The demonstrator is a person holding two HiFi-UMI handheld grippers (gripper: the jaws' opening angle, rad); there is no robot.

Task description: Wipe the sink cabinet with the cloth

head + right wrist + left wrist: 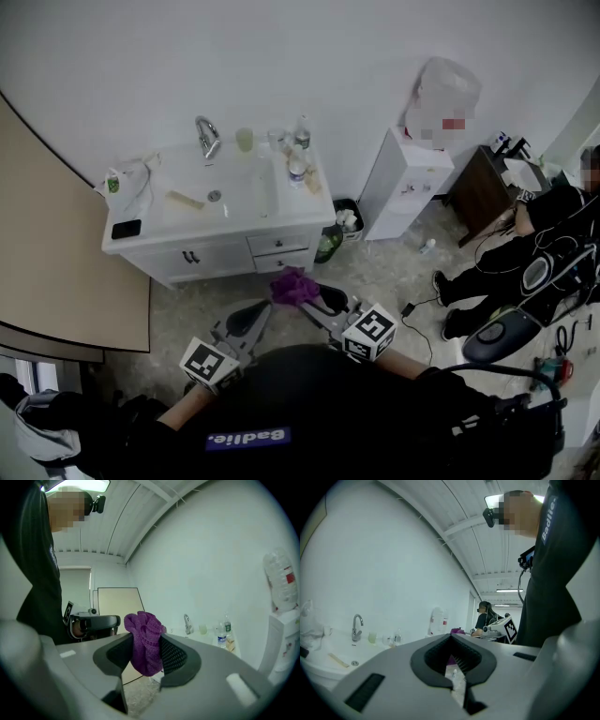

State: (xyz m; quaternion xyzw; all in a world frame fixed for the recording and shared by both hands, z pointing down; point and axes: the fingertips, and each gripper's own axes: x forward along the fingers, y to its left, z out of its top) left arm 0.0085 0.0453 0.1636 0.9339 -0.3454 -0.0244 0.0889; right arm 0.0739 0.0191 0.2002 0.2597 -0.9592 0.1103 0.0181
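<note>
Here, a person in a black top stands before a white sink cabinet (pixel 216 246), a hand-held gripper in each hand. At far left of the head view a beige panel (pixel 66 262) leans by the wall. On the cabinet top lie a black phone (pixel 126 229) and a crumpled white bag (pixel 131 180), then the chrome faucet (pixel 207 137), a pale cup (pixel 244 139) and two water bottles (pixel 296 169). Only this view shows the cabinet's doors and drawers; both gripper views catch just its top and the faucet (pixel 356 627).

The left gripper (pixel 248 319) is held low in front of the cabinet, apart from it. Its own view shows the left gripper (pixel 451 641) with jaws drawn together at the tips and nothing between them. Past them, that view also catches the right gripper's marker cube (pixel 509 629).

The right gripper (pixel 317 300) is clamped on the purple cloth (pixel 295 286), which bunches beyond the jaw tips just short of the drawer fronts. The right gripper view gives the clearest look: the right gripper (pixel 146 649) squeezes the knitted cloth (pixel 145 630) between both pads, folds spilling above and below. It alone shows the ceiling beams overhead.

Further right in the head view stand a white water dispenser (pixel 405 183) and a dark wooden table (pixel 483 192). A second person (pixel 548 248), dressed in black, sits at the frame's edge.
</note>
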